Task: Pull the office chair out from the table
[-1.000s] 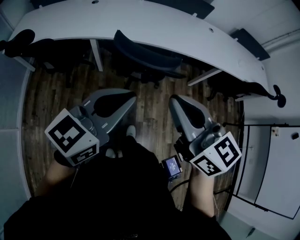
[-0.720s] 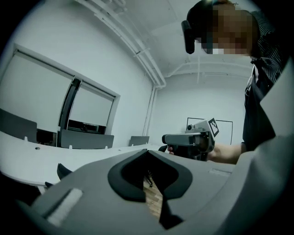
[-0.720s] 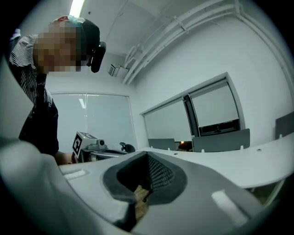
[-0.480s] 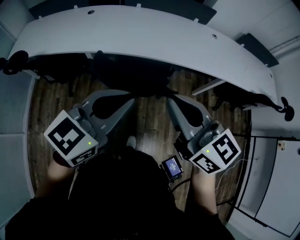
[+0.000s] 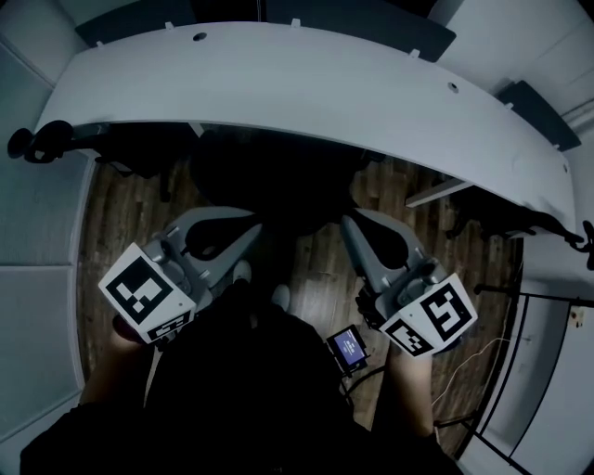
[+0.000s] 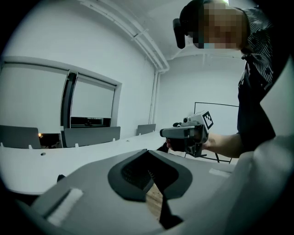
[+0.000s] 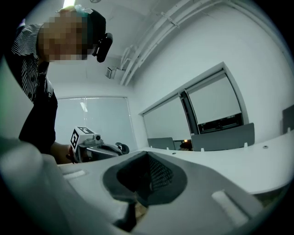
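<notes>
The dark office chair [image 5: 274, 172] stands tucked against the near edge of the curved white table [image 5: 306, 79], and only its black back shows. My left gripper [image 5: 252, 230] and right gripper [image 5: 348, 223] point at the chair's back from a short way off, one toward each side, without touching it. Both are shut with nothing between the jaws. In the left gripper view the shut left gripper [image 6: 148, 152] faces the tabletop [image 6: 27, 165], with the right gripper [image 6: 183, 133] off to the side. In the right gripper view the shut right gripper [image 7: 147, 155] does the same, with the left gripper [image 7: 92, 148] beside it.
Other dark chairs sit at the table's left end [image 5: 42, 141] and right end [image 5: 506, 218], and more along its far side [image 5: 371, 23]. A small lit screen [image 5: 350, 348] hangs at the person's waist. The wooden floor [image 5: 116, 223] runs under the table, with a pale partition [image 5: 548, 371] at right.
The person has stepped toward the table. Both grippers have moved forward, closer to the chair's back, and the table now fills more of the head view. Both stay shut.
</notes>
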The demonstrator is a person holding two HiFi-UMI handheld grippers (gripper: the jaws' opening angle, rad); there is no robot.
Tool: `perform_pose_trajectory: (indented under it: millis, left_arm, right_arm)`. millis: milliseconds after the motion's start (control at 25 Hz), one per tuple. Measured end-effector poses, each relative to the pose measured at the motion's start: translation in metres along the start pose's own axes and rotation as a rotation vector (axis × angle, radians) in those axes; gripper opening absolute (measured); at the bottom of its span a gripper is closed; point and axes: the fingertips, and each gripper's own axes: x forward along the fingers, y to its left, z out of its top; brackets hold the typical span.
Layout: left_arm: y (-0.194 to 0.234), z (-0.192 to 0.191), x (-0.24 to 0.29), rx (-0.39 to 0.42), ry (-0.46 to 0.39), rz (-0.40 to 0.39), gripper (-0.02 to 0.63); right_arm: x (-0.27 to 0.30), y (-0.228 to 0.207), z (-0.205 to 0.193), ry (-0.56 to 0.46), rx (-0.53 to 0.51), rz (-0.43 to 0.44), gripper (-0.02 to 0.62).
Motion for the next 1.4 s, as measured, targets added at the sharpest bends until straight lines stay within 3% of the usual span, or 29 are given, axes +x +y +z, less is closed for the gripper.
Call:
perform_pose_trajectory:
  millis: [240, 400, 600, 760, 960, 1320, 1400]
  left_arm:
    - [0.021, 0.001, 0.000, 0.084, 0.023, -0.067, 0.003]
    - [0.028, -0.006, 0.008, 0.185, 0.054, -0.138, 0.003]
    - [0.035, -0.005, -0.002, 0.220, 0.027, -0.202, 0.003]
    - [0.045, -0.017, -0.006, 0.401, 0.126, -0.231, 0.003]
    - [0.045, -0.035, -0.005, 0.556, 0.233, -0.280, 0.003]
    - [0.052, -0.052, -0.006, 0.642, 0.320, -0.312, 0.004]
    - [0.054, -0.058, -0.008, 0.676, 0.357, -0.319, 0.038]
  right_arm:
    - [0.015, 0.000, 0.011, 0.032, -0.083, -0.055, 0.002]
    - [0.019, 0.001, 0.025, 0.036, -0.111, -0.081, 0.002]
    - [0.040, 0.010, 0.027, 0.096, -0.192, -0.094, 0.002]
    - [0.052, 0.014, 0.022, 0.141, -0.300, -0.083, 0.002]
    - [0.054, 0.018, 0.011, 0.199, -0.308, -0.061, 0.003]
    - [0.069, 0.032, -0.016, 0.308, -0.382, 0.013, 0.021]
    - [0.073, 0.035, -0.022, 0.324, -0.382, 0.030, 0.026]
